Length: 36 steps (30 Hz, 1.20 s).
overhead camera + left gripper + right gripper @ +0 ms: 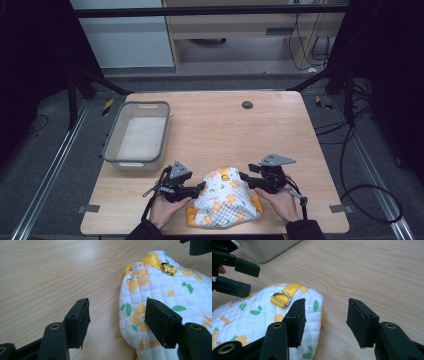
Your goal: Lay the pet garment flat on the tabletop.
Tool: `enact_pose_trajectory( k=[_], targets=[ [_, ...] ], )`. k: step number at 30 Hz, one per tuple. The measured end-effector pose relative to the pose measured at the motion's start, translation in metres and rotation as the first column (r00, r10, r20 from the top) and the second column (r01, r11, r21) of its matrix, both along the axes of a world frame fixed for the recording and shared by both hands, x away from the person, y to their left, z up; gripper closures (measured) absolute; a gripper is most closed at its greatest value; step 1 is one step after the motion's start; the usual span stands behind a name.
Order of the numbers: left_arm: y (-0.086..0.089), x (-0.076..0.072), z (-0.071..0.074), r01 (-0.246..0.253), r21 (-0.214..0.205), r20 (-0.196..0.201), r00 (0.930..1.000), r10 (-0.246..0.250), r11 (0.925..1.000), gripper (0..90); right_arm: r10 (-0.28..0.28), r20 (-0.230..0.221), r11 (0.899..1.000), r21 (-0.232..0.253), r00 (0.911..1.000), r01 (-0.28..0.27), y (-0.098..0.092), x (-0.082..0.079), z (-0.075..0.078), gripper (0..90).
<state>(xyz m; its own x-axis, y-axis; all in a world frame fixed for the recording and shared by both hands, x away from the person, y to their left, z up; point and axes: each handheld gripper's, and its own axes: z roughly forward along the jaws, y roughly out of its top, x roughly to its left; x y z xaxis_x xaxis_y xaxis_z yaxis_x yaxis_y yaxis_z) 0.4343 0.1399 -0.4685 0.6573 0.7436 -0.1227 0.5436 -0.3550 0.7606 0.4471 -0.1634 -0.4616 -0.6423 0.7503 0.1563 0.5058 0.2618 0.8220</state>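
High view: quilted cloth [223,199] near front table edge [215,233], tools flanking.

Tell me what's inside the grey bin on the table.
The grey bin looks empty: its pale floor shows bare in the high view. Its near wall covers a strip of floor just behind it, so anything small lying there cannot be seen.

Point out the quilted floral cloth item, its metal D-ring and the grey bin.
Quilted cloth item [222,197], high view, its white top.
Metal D-ring [283,298], right gripper view, ring on the yellow strap.
Grey bin [112,137], high view, left rim.
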Motion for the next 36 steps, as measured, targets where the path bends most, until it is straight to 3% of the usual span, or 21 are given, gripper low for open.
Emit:
enact_pose_trajectory(
  k=[10, 18, 24, 27, 31, 36],
  targets=[
    [-0.01, 0.0, -0.012, 0.043, 0.029, -0.035, 0.9985, -0.042, 0.9987, 30.2, 0.047, -0.06, 0.999, -0.009, 0.9971, -0.048, 0.01, 0.001, -0.013, 49.8],
    [-0.018, 0.002, -0.024, 0.074, 0.045, -0.069, 0.9951, -0.071, 0.9962, 33.1, 0.084, -0.097, 0.996, -0.018, 0.9917, -0.086, 0.017, 0.001, -0.02, 58.6],
    [-0.021, 0.003, -0.026, 0.097, 0.034, -0.094, 0.9912, -0.094, 0.9947, 45.3, 0.101, -0.115, 0.994, -0.02, 0.9883, -0.104, 0.021, 0.002, -0.021, 66.2],
    [-0.023, 0.002, -0.027, 0.109, 0.023, -0.113, 0.988, -0.105, 0.9938, 56.3, 0.104, -0.116, 0.994, -0.019, 0.9878, -0.107, 0.022, 0.002, -0.022, 71.2],
    [-0.024, 0.002, -0.026, 0.117, 0.031, -0.116, 0.9868, -0.113, 0.9926, 68.0, 0.098, -0.121, 0.995, -0.015, 0.9878, -0.1, 0.021, 0.001, -0.02, 80.2],
    [-0.022, 0.001, -0.024, 0.129, 0.008, -0.123, 0.9843, -0.127, 0.9916, 78.7, 0.092, -0.126, 0.996, 0.004, 0.9877, -0.092, 0.018, 0.0, -0.017, 88.1]
  ],
)
